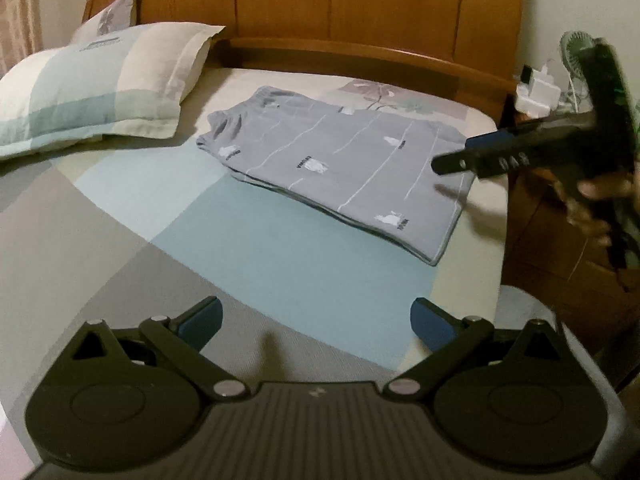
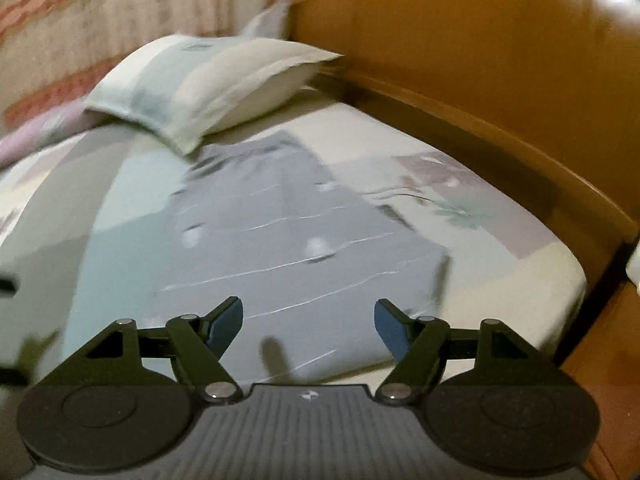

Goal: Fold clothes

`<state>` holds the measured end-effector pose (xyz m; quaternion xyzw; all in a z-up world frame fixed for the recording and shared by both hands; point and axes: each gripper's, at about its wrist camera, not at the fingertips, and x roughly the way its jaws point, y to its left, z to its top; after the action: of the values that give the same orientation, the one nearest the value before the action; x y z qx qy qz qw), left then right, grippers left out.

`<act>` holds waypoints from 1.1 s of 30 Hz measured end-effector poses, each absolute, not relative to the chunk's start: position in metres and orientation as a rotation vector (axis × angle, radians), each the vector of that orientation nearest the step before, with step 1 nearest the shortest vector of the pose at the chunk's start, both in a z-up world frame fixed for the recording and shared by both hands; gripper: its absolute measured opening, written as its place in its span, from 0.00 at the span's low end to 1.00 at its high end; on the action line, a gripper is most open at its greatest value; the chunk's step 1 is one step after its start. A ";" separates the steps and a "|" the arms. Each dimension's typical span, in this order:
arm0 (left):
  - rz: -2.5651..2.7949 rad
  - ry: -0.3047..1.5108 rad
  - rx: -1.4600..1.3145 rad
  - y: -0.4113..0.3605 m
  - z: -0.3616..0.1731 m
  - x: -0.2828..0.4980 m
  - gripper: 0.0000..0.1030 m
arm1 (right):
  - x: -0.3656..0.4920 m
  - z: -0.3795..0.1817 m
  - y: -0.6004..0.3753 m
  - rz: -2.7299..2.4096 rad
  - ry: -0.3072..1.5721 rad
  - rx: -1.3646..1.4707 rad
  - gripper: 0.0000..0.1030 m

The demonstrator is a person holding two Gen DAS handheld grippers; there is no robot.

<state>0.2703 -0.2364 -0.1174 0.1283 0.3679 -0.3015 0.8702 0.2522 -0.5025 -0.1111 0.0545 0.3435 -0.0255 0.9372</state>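
Note:
A grey garment (image 1: 344, 160) with thin white lines and small white prints lies folded flat in a neat stack on the bed, near the wooden headboard. My left gripper (image 1: 316, 326) hovers open over the bedsheet, well short of the garment, nothing between its blue pads. My right gripper (image 1: 452, 156) shows side-on in the left wrist view, above the garment's right edge, held by a hand (image 1: 596, 204). In the blurred right wrist view the right gripper (image 2: 308, 326) stands open just above the near end of the garment (image 2: 280, 236), its pads holding nothing.
A checked pillow (image 1: 96, 84) lies at the left by the headboard (image 1: 360, 4), with a second pillow behind it. The bed's right edge (image 1: 492, 216) drops to a wooden bedside unit carrying a small green fan (image 1: 576, 56) and white chargers. Curtains hang at the far left.

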 end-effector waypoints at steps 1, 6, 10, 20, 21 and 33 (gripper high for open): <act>-0.627 0.771 0.251 -0.235 -0.117 0.270 0.97 | 0.257 -0.117 -0.510 -0.065 0.722 0.119 0.75; -0.610 0.772 0.201 -0.229 -0.113 0.262 0.97 | 0.249 -0.115 -0.512 -0.136 0.764 0.140 0.76; -0.592 0.773 0.143 -0.222 -0.107 0.258 0.97 | 0.231 -0.096 -0.483 -0.103 0.744 0.107 0.88; -0.481 0.702 0.127 -0.208 -0.086 0.223 0.98 | 0.210 -0.069 -0.433 -0.157 0.824 0.123 0.98; -0.470 0.693 0.135 -0.206 -0.084 0.219 0.99 | 0.207 -0.067 -0.428 -0.157 0.828 0.119 0.99; -0.420 0.684 0.058 -0.164 -0.062 0.178 0.99 | 0.174 -0.051 -0.368 -0.054 0.859 0.075 1.00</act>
<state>0.1776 -0.1638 -0.0618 0.0282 0.3328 -0.2046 0.9201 0.1738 -0.3680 -0.0509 0.0362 0.4165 -0.0263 0.9081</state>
